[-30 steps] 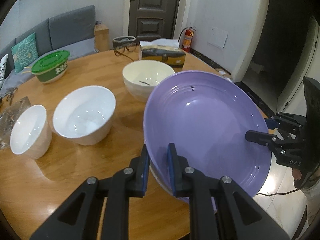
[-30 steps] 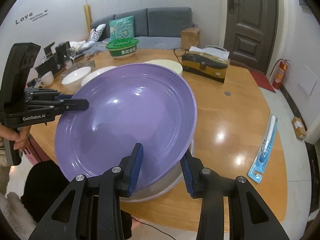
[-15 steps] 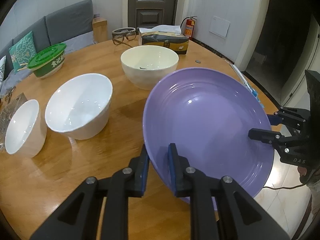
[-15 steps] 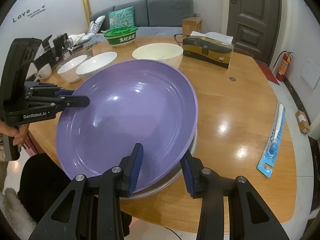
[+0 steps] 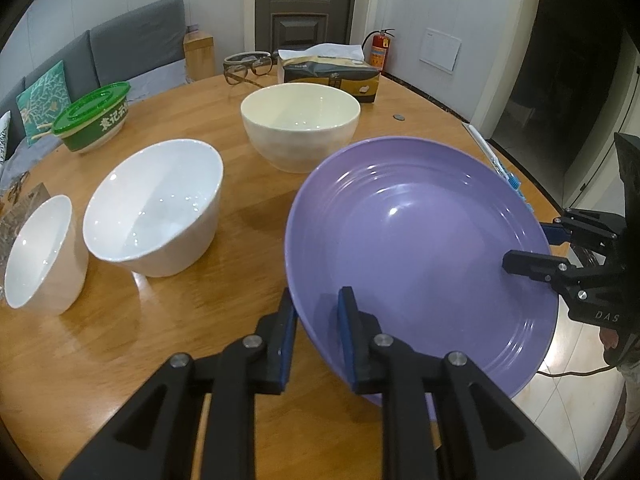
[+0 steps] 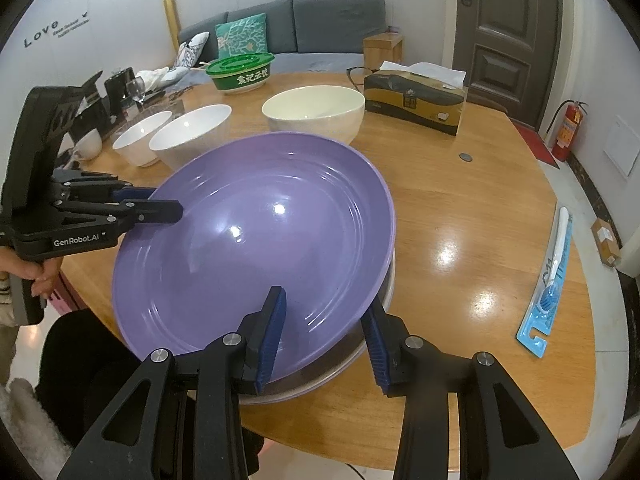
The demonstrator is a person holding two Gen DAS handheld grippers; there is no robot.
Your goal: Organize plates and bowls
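Round wooden counter [image 5: 168, 344] carries everything. Purple plate [image 6: 256, 240] is biggest item, tilted, near edge of counter, its low side resting on a stack of pale plates [image 6: 352, 356] underneath; how many in the stack, cannot tell. Left gripper [image 5: 316, 320] has fingers clamped on the purple plate's rim, one finger inside, one outside. Right gripper [image 6: 322, 336] has fingers apart, straddling the opposite rim with a clear gap on the outer side, so not gripping. Cream bowl [image 5: 300, 124] sits just behind the plate, then large white bowl [image 5: 156, 208] and small white bowl [image 5: 40, 252] side by side to the left, both looking tilted, maybe fisheye. Green lidded container [image 5: 90, 116], tissue box [image 5: 328, 72], glasses [image 5: 248, 66], coin [image 5: 398, 117] and a blue packaged brush [image 6: 552, 276] further off. Risks: plate held by one rim pinch only, glazed and slick, could pivot or slip out and clatter onto the stack, chipping it. Stack is close to counter edge, so an off-centre set-down could push it over. Swinging the far rim could knock the cream bowl.
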